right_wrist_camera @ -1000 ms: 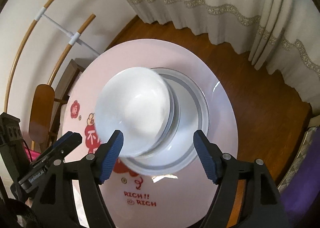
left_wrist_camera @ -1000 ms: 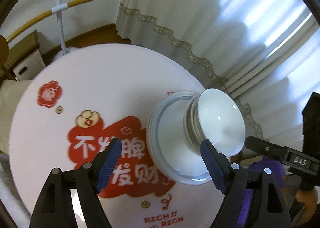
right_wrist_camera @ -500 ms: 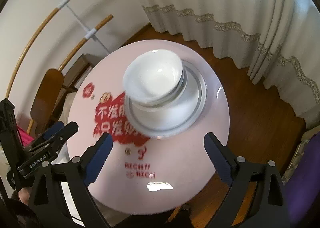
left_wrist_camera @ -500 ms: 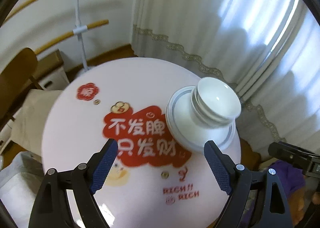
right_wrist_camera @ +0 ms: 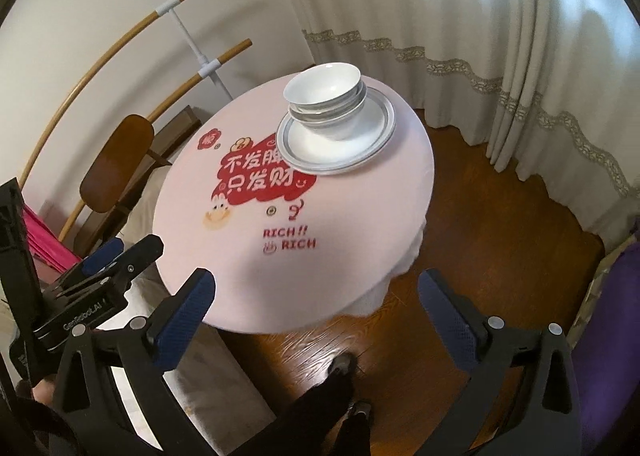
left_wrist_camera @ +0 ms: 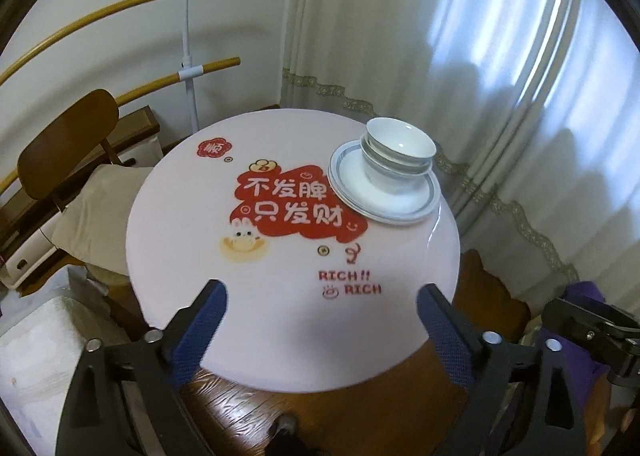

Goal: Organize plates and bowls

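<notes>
Left claw (left_wrist_camera: pixel 320 320): I see it wide open, holding nothing.
Right claw (right_wrist_camera: pixel 316 312): wide open, empty.
Surface (left_wrist_camera: pixel 192 256): round, pink; near edge beneath both claws.
Bowls (left_wrist_camera: pixel 400 152): stacked on plates (left_wrist_camera: pixel 384 204), well ahead, by the far edge.

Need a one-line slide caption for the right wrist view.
Open right gripper held back from the round table, where nested white bowls sit on stacked plates.

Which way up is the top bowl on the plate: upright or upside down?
Upright. The top bowl shows its open mouth and white inside, nested in other bowls on the plate. It looks empty.
</notes>
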`<action>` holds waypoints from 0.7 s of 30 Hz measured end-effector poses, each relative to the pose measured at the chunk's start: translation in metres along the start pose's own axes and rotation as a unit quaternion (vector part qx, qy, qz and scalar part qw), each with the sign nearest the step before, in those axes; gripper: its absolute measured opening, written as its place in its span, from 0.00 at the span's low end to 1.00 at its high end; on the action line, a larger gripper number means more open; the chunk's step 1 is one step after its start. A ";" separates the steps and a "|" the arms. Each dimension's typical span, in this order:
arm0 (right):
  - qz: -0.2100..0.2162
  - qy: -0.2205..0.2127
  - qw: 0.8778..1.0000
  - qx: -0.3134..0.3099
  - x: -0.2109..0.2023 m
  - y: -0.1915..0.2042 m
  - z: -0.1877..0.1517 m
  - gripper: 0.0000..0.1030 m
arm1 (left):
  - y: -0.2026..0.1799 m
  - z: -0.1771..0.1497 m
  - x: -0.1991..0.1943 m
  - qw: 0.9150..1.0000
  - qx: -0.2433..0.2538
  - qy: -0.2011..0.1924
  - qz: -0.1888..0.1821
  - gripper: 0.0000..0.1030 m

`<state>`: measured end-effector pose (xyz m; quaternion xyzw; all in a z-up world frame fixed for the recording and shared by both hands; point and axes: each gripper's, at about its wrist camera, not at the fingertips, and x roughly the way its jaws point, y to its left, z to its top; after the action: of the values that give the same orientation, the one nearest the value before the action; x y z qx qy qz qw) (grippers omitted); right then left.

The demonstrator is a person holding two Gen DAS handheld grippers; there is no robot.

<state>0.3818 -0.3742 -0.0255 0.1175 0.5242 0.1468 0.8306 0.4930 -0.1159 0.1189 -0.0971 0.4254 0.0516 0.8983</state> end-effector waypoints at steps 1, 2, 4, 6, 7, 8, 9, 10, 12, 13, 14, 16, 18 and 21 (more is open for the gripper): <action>-0.001 -0.005 1.000 0.002 -0.003 0.001 -0.007 1.00 | 0.000 -0.004 -0.006 1.000 0.002 -0.004 0.002 0.94; 0.000 -0.009 1.000 0.003 -0.005 0.001 -0.012 1.00 | 0.001 -0.009 -0.010 1.000 0.005 -0.006 0.006 0.94; -0.002 -0.015 1.000 0.006 -0.006 0.002 -0.022 1.00 | 0.003 -0.018 -0.016 1.000 0.012 -0.001 0.005 0.94; -0.002 -0.020 1.000 0.012 -0.003 0.004 -0.033 1.00 | 0.009 -0.027 -0.017 1.000 0.021 0.001 0.008 0.94; 0.000 -0.023 1.000 0.016 0.001 0.004 -0.038 1.00 | 0.014 -0.034 -0.019 1.000 0.025 -0.001 0.010 0.94; -0.001 -0.025 0.999 0.020 0.005 0.005 -0.044 1.00 | 0.019 -0.036 -0.017 1.000 0.027 -0.001 0.012 0.94; -0.002 -0.026 0.999 0.025 0.011 0.007 -0.049 1.00 | 0.025 -0.041 -0.017 1.000 0.026 -0.004 0.010 0.94; -0.002 -0.028 0.999 0.027 0.015 0.008 -0.052 1.00 | 0.031 -0.043 -0.015 1.000 0.025 -0.006 0.008 0.94; -0.002 -0.035 0.999 0.029 0.024 0.012 -0.062 1.00 | 0.046 -0.051 -0.011 1.000 0.021 -0.015 0.004 0.95; -0.003 -0.042 0.999 0.027 0.028 0.015 -0.067 1.00 | 0.053 -0.055 -0.009 1.000 0.019 -0.023 0.002 0.95; -0.006 -0.048 0.999 0.024 0.033 0.018 -0.071 1.00 | 0.061 -0.061 -0.008 0.999 0.017 -0.033 0.002 0.95; -0.008 -0.063 0.998 0.019 0.043 0.024 -0.079 1.00 | 0.074 -0.072 -0.004 0.999 0.016 -0.050 -0.004 0.95; -0.012 -0.079 0.997 0.014 0.051 0.031 -0.089 1.00 | 0.086 -0.085 0.001 0.998 0.021 -0.066 -0.008 0.95; -0.012 -0.107 0.994 0.009 0.063 0.041 -0.107 1.00 | 0.099 -0.106 0.006 0.996 0.032 -0.088 -0.016 0.95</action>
<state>0.3051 -0.3085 -0.1089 0.1342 0.4349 0.1186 0.8825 0.3997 -0.0425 0.0357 -0.0705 0.3447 0.0319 0.9355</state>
